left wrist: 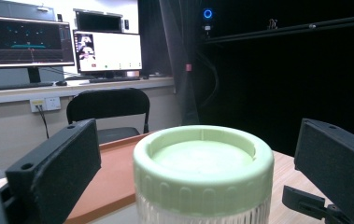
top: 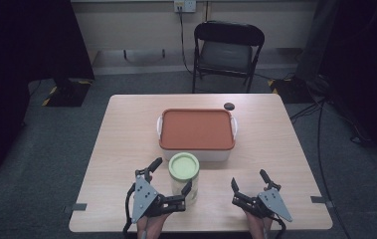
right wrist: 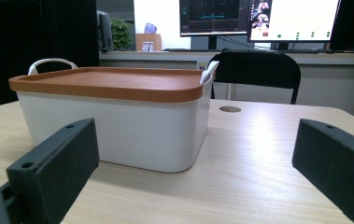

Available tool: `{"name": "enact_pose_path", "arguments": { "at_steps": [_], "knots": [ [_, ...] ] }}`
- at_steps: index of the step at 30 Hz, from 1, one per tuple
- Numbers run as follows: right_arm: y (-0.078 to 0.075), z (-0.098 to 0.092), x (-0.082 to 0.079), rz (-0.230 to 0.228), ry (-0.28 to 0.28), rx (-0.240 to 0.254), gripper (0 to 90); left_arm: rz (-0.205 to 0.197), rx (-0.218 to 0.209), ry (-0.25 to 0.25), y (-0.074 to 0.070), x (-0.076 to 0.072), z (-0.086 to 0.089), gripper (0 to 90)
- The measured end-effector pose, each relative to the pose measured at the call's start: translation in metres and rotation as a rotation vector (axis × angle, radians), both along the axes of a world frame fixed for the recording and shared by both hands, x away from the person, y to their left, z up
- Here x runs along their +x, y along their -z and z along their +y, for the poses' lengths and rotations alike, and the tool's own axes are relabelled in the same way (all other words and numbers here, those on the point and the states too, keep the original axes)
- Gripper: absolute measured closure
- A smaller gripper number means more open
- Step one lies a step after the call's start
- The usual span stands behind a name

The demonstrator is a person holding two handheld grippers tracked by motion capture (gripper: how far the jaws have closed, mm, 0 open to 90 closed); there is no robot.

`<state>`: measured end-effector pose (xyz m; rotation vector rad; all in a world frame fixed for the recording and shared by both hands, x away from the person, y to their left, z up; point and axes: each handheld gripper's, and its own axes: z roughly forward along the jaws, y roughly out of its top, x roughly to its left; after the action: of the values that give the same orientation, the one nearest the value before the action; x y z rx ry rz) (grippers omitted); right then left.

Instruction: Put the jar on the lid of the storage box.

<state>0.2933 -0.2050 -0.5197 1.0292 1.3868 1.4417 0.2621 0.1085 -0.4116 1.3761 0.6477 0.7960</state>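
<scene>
From the high view, the green-lidded jar [top: 183,178] stood at the table's [top: 126,129] six o'clock, touching the orange-lidded storage box [top: 197,133]. In the left gripper view, the left gripper [left wrist: 198,172] spread around the jar — nothing grasped yet. In the right gripper view, the right gripper [right wrist: 198,172] gaped empty; everything seemingly remained undone.

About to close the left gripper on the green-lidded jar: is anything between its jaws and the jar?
Nothing visible. The left gripper is open, one jaw on each side of the jar, with clear gaps around the green lid. The orange-lidded box sits behind the jar, outside the jaws.
</scene>
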Motion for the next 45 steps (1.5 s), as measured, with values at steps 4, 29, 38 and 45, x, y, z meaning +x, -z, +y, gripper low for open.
{"name": "enact_pose_path", "arguments": {
  "at_steps": [4,29,38,45],
  "knots": [
    [0.000,0.000,0.000,0.000,0.000,0.000,0.0,0.017,0.011,0.019,0.002,0.005,-0.005,0.0],
    [0.000,0.000,0.000,0.000,-0.002,0.000,0.0,0.052,0.026,0.015,0.016,0.020,-0.015,0.0],
    [0.000,0.000,0.000,0.000,-0.003,0.000,0.0,0.069,0.029,0.025,0.025,0.025,-0.020,0.0],
    [0.000,0.000,0.000,0.000,-0.003,0.000,0.0,0.089,0.034,0.029,0.029,0.029,-0.022,0.0]
  ]
}}
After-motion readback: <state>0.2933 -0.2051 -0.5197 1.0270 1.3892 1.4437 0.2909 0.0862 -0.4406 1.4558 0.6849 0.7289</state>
